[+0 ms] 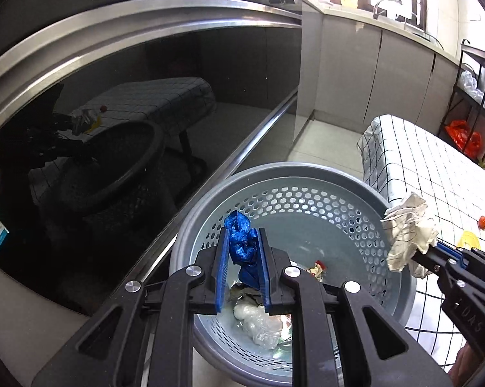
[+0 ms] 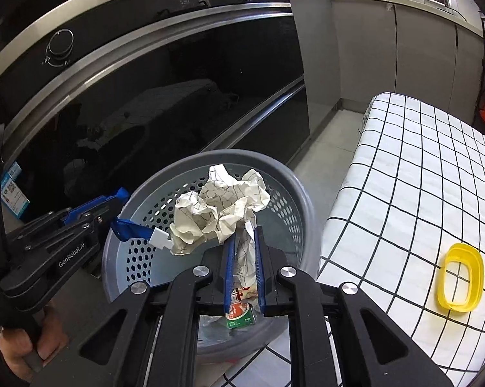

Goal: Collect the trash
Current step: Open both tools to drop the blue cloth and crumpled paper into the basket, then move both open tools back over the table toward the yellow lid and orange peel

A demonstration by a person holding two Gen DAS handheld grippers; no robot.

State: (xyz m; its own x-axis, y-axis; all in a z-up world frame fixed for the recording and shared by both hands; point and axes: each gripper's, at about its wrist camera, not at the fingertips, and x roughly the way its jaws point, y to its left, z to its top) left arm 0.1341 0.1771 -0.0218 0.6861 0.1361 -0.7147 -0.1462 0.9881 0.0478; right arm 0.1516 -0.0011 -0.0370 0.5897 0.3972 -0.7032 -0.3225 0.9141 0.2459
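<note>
Trash over basket: left gripper (image 1: 242, 242) pinches a crumpled blue woven strap (image 1: 240, 248), jaws narrow; right gripper (image 2: 244, 242) clamps crumpled white printed paper (image 2: 219, 209). Below both, the grey perforated round basket (image 2: 287, 193) contains a plastic wrapper (image 1: 261, 322) and a green carton (image 2: 239, 314). At 3 o'clock, checked tablecloth (image 2: 403, 177).

Right gripper (image 2: 242, 235) at frame centre, clamped on crumpled paper (image 2: 219, 208) above grey perforated basket (image 2: 302, 203); left gripper (image 2: 121, 209) mid-left, pinching blue strap (image 2: 129, 227).
</note>
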